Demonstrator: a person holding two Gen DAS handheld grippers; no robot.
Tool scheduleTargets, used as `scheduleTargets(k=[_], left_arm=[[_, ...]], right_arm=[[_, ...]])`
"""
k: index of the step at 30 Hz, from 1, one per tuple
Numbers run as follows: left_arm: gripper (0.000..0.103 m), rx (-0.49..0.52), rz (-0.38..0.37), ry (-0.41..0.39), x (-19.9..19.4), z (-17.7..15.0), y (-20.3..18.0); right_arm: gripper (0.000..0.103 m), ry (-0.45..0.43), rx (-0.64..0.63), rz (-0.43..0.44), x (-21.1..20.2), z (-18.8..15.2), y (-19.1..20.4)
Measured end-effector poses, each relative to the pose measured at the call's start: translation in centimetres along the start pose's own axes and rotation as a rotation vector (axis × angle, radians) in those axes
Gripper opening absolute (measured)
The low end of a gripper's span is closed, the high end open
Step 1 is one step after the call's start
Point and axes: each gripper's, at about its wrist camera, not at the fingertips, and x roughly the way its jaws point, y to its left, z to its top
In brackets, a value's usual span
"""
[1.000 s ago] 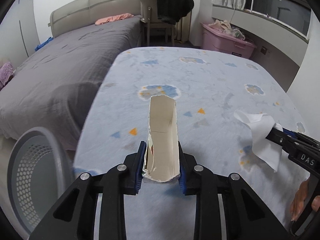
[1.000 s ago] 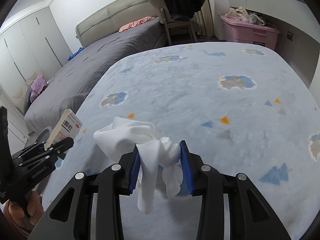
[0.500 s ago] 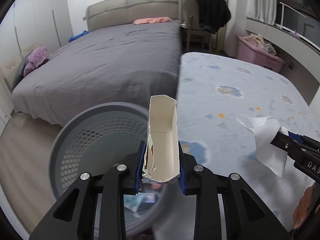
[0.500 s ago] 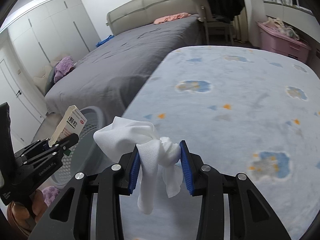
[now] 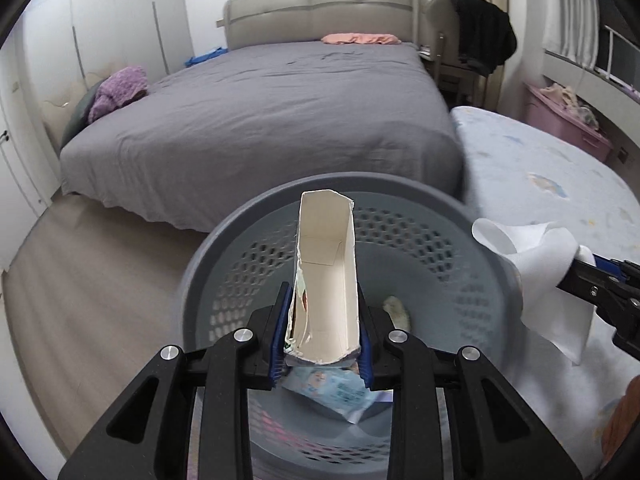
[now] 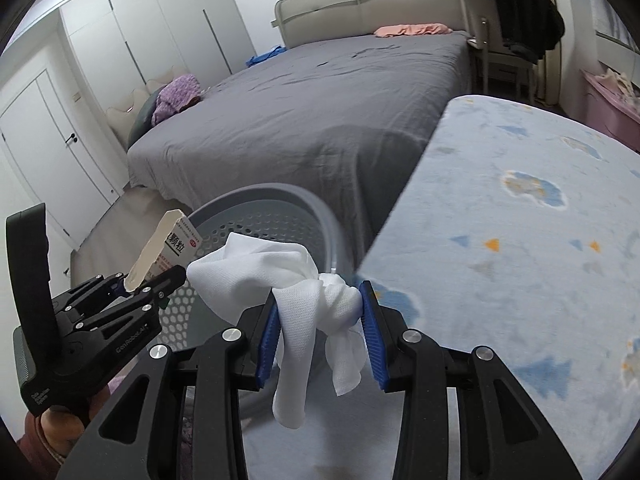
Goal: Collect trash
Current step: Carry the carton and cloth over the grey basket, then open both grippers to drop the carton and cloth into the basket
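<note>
My left gripper [image 5: 323,332] is shut on an opened cardboard medicine box [image 5: 326,280] and holds it upright above the grey perforated basket [image 5: 240,224]. The basket holds a blue wrapper [image 5: 340,394] and a small crumpled scrap [image 5: 397,310]. My right gripper [image 6: 320,332] is shut on a white crumpled tissue [image 6: 280,276], near the basket's rim [image 6: 324,220] at the edge of the blue patterned bed [image 6: 520,248]. The tissue [image 5: 540,280] and right gripper show at the right of the left wrist view; the left gripper [image 6: 148,282] with the box [image 6: 168,248] shows in the right wrist view.
A large grey bed [image 5: 280,120] lies beyond the basket, with a purple blanket [image 5: 116,92] and pink cloth [image 5: 360,38] on it. A chair with a black coat [image 5: 480,40] and a pink storage bin [image 5: 568,124] stand at the back right. White wardrobe doors [image 6: 120,60] line the left wall.
Both grippers have swung left from over the blue patterned bed to the grey basket. The box now hangs above the basket's opening; the tissue is near its rim. Both grips are unchanged.
</note>
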Motion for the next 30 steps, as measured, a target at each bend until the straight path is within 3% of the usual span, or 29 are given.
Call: scheduleTargets(k=[16,19,21,28,30], left_arm=[[0.031,-0.094,0.003,0.005,1.1,-0.7,3.2],[0.048,-0.104,0.006,0.005,1.0,-0.7,3.4],[0.067,-0.116,0.001,-0.007,0.7,-0.8,3.8],[0.068,-0.122,0.004,-0.011,0.6,-0.8,3.8],[0.072,-0.123,0.006,-0.014,0.5,-0.8,3.8]], right_arm=[[0.037,0.019,-0.103,-0.023,3.4,0.5,4.3],[0.042,0.018,-0.112,-0.021,3.5,0.6,4.7],[0.050,0.012,-0.116,-0.016,3.4,0.5,4.9],[0.052,-0.002,-0.120,-0.029,3.0,0.2,5.3],[0.053,-0.002,-0.119,-0.035,2.9,0.1,5.3]])
